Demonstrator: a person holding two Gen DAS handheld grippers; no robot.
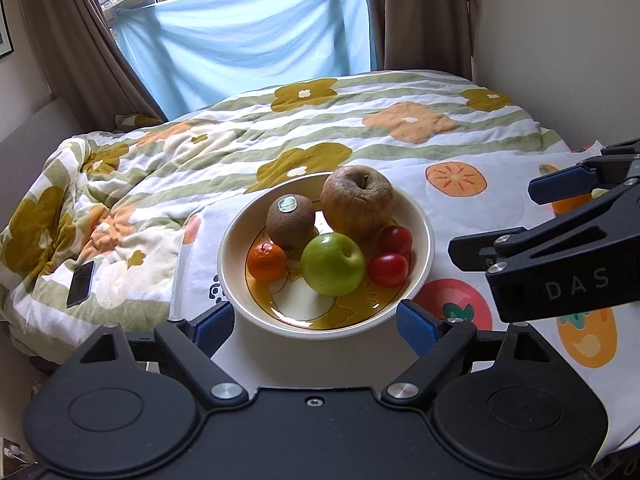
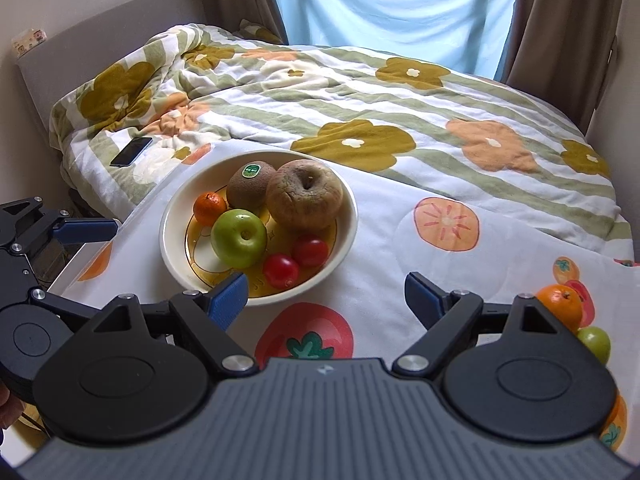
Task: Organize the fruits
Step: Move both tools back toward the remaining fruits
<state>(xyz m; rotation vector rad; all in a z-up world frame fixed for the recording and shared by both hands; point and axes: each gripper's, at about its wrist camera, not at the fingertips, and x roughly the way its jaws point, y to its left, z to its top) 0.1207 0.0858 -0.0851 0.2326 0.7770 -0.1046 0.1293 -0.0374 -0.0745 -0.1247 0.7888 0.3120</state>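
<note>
So, left to right: phone [image 1: 81, 284] on the quilt [image 1: 200, 152] far left, well clear of everything. Left gripper [image 1: 316, 320] is spread wide, nothing between the pads, sitting just short of the bowl's near rim. Bowl [image 1: 426, 216] is on the fruit-print cloth [image 1: 460, 208] and holds a tangerine [image 1: 266, 262] on the left, kiwi [image 1: 290, 217] behind it, green apple [image 1: 333, 264] centre front, a big wrinkled brown apple [image 1: 357, 200] at the back, and two tomatoes [image 1: 390, 256] on the right. Right gripper [image 2: 325, 295] is also wide and empty, aimed at bare cloth just right of the bowl. Still loose on the cloth at far right: an orange [image 2: 560, 304] and a small green fruit [image 2: 596, 344], touching or nearly so, partly hidden behind the right gripper's linkage. Judging by that, two pieces left to move. Risks: the bowl is crowded and the fruit is round, so dropping another in from height could knock a tomato over the low rim. The cloth is loose fabric, so a jaw dragging on it could shift the bowl. The two loose fruits sit close together; closing on one may shove the other off the edge. Both grippers work close together near the bowl, so a collision is possible.
</note>
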